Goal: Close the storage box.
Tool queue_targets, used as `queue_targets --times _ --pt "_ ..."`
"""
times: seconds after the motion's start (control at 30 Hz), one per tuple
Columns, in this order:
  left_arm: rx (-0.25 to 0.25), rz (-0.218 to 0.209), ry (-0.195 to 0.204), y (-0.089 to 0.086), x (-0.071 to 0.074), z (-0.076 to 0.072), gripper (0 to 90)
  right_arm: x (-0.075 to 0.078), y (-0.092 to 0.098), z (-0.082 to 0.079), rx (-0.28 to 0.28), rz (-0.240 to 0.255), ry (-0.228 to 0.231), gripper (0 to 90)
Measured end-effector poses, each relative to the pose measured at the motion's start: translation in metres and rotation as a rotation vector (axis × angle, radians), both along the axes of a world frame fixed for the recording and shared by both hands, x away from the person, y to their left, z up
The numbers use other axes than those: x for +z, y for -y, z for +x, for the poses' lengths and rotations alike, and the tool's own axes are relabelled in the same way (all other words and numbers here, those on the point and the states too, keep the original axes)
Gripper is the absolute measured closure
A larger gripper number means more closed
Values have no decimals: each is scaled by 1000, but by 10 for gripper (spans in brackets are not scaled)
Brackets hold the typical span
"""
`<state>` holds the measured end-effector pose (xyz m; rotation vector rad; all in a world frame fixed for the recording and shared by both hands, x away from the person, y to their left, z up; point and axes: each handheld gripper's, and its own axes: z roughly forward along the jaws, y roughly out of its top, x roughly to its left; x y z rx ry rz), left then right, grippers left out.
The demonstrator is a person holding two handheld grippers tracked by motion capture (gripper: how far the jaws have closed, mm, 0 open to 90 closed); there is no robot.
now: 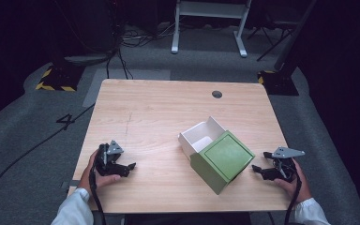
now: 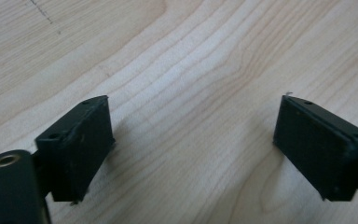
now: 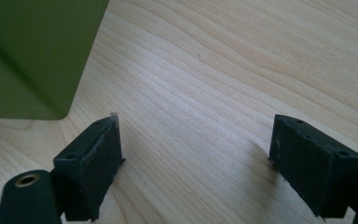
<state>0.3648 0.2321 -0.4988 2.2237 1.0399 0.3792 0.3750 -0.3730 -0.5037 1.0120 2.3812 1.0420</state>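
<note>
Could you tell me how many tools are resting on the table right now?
2. The left tool sits near the table's front left corner, jaws open and empty. The right tool sits near the front right edge, jaws open, just beside the green box.

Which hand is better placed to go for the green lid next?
Right. The right tongs sit open just beside the green lid leaning on the white box; the left tongs, also open, rest farther off on bare table.
</note>
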Motion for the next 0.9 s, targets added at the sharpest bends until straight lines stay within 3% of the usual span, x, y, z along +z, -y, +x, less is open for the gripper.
queue_targets --times 0.2,0.47,0.9 --pt "-26 -54 17 11 12 6 205 0 0 0 1 1 -3 168" --pt "-81 -88 77 32 31 14 230 0 0 0 0 2 -4 165" --pt "-139 -101 125 65 49 33 242 0 0 1 1 0 -1 165"
